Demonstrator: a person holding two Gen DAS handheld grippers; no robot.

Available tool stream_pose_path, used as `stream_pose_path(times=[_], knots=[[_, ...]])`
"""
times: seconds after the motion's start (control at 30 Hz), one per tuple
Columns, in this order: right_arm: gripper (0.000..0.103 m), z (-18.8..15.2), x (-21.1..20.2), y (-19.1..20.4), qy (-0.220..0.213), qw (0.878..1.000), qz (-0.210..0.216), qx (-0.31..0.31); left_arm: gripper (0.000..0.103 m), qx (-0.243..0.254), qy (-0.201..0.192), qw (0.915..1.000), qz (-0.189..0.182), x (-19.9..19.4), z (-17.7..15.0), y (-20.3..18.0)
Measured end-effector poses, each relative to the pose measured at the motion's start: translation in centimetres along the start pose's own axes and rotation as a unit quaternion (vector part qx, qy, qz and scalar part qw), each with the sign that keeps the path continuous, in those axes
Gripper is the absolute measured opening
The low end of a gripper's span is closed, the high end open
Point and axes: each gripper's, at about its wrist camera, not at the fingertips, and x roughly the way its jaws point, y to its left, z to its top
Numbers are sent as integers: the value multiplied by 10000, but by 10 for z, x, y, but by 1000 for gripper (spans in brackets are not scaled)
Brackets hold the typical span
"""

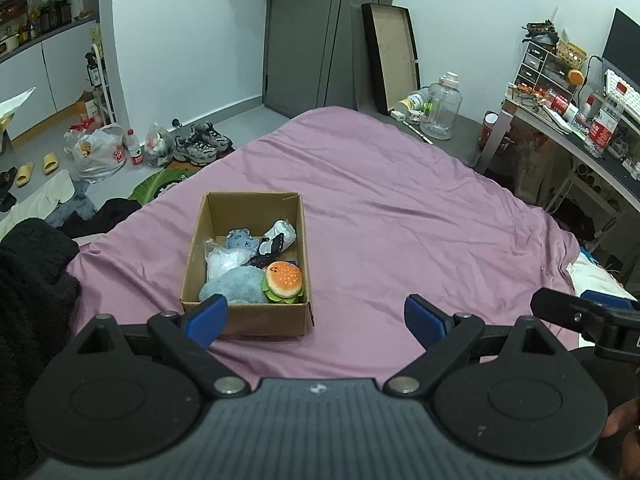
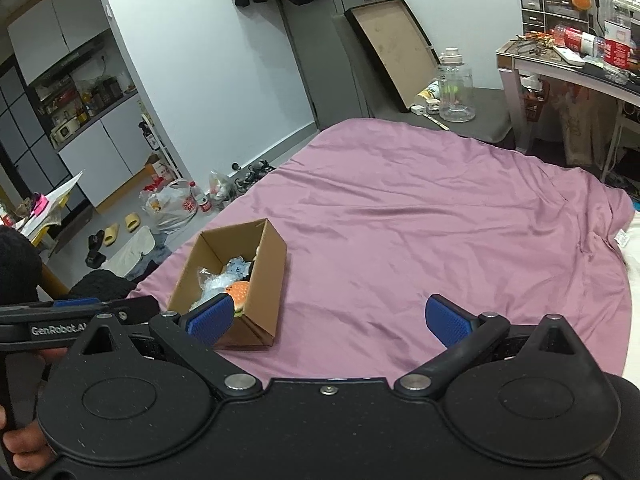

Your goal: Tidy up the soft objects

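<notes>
On the purple bedspread [image 1: 400, 208] sits the cardboard box [image 1: 244, 316], holding a burger plush [image 1: 284, 276], a blue plush [image 1: 236, 284] and other soft bits. Just short of the box, the left gripper [image 1: 316, 318] and right gripper [image 2: 330, 320] both gape wide, gripping nothing.

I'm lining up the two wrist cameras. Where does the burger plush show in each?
Left wrist: burger plush lies in the near right corner of the cardboard box, left of centre.
Right wrist: burger plush peeks over the box's near end, partly behind the left fingertip.
Shared landmark: clear water jug.
</notes>
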Motion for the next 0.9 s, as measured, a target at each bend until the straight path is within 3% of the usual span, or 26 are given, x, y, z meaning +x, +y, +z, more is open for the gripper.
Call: stream_pose_path(times=[0.2, 0.5, 0.9], knots=[[103, -9, -11, 0, -26, 9998, -152, -83, 94, 56, -39, 10000, -1, -11, -5, -2], [103, -15, -30, -3, -132, 9999, 88, -55, 94, 79, -180, 9998, 19, -31, -11, -6], [103, -19, -51, -3, -321, 9993, 78, -175, 94, 59, -285, 9996, -20, -47, -20, -5]])
